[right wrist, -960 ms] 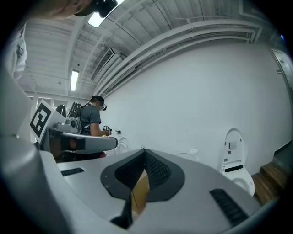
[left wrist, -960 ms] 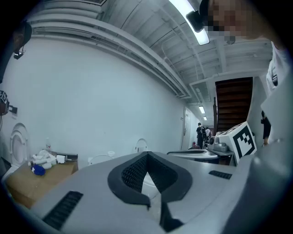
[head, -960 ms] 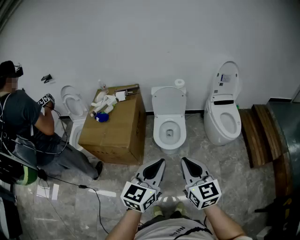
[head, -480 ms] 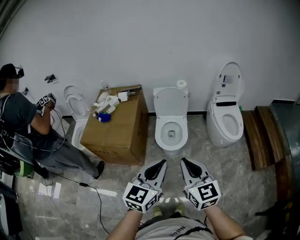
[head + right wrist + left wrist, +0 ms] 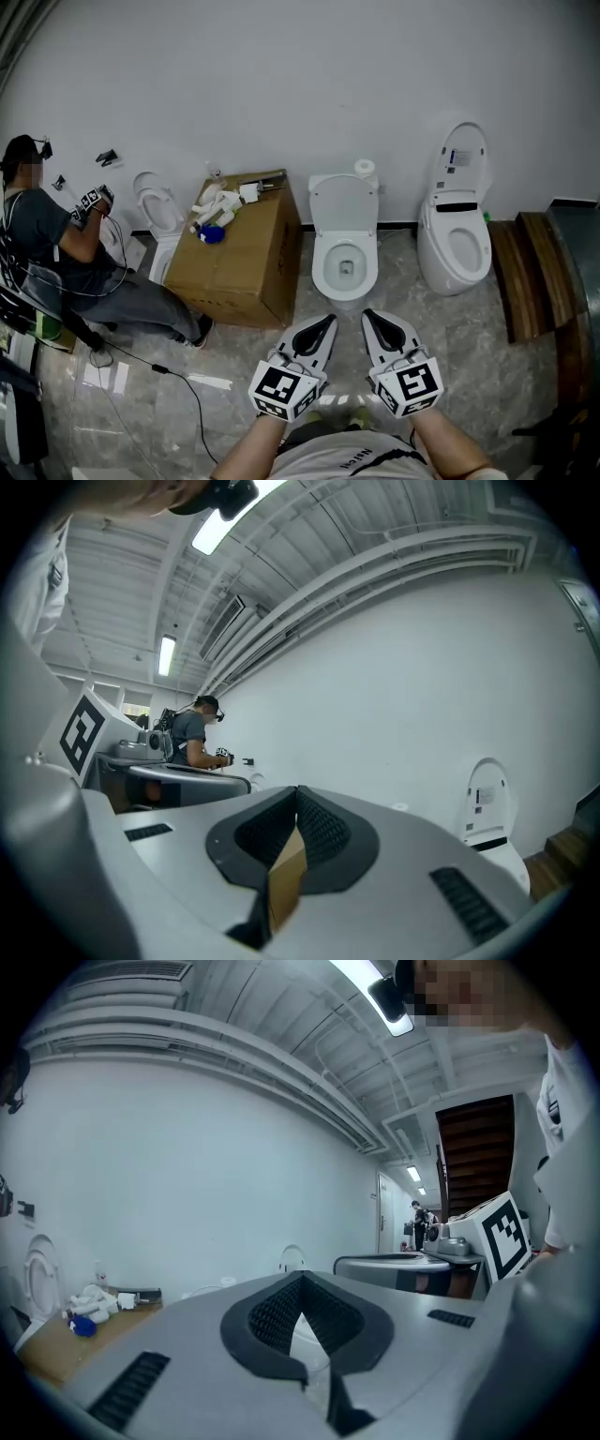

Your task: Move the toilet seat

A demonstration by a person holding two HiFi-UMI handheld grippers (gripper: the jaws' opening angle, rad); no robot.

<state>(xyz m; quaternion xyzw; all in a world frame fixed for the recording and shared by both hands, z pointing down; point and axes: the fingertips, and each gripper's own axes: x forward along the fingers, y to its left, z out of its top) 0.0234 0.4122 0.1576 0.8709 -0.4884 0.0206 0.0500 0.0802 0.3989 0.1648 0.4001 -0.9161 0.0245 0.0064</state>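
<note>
A white toilet (image 5: 344,265) stands against the far wall in the middle of the head view. Its lid (image 5: 343,202) is raised against the cistern and the bowl is open. My left gripper (image 5: 323,324) and right gripper (image 5: 371,319) hover side by side over the floor, short of the toilet's front, and touch nothing. Both are shut with nothing between the jaws. In the left gripper view the left gripper (image 5: 300,1283) points at the bare wall. In the right gripper view the right gripper (image 5: 297,794) does the same.
A cardboard box (image 5: 239,253) with loose items on top stands left of the toilet. A person (image 5: 56,253) sits by a small toilet (image 5: 155,211) at far left, with a cable (image 5: 169,373) on the floor. Another toilet (image 5: 457,234) and wooden planks (image 5: 525,272) are at right.
The head view has shifted a little, so the toilets and the box sit slightly further right. The grippers hold the same pose, still shut. The person at left has moved slightly.
</note>
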